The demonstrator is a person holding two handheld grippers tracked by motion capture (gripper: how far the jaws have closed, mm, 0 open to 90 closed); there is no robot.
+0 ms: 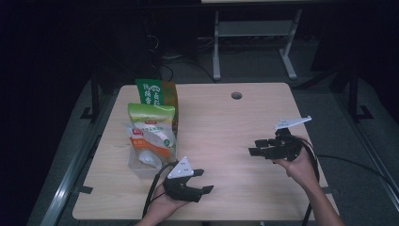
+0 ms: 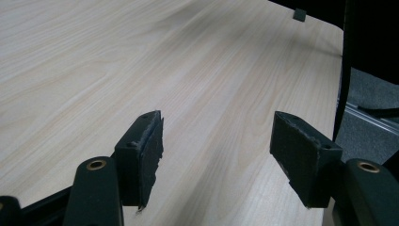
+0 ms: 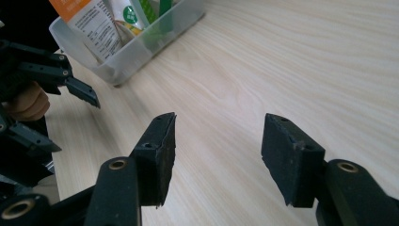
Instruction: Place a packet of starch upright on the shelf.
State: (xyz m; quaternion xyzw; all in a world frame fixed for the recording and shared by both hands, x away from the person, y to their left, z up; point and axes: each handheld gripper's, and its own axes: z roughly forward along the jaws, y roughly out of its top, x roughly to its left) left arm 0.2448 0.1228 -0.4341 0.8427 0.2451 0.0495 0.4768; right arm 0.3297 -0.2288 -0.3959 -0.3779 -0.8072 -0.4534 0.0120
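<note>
A clear plastic bin holding several snack bags stands at the table's left side, and its corner appears in the right gripper view. My left gripper rests low near the front edge, just right of the bin, open with nothing between its jaws. My right gripper hovers over the right half of the table, pointing left toward the bin, open and empty. The left gripper also appears at the left of the right gripper view.
A light wooden table has a round cable hole near its far edge. A green bag stands upright behind the bin. Bare wood lies between the two grippers. Beyond the table are a dark floor and desk legs.
</note>
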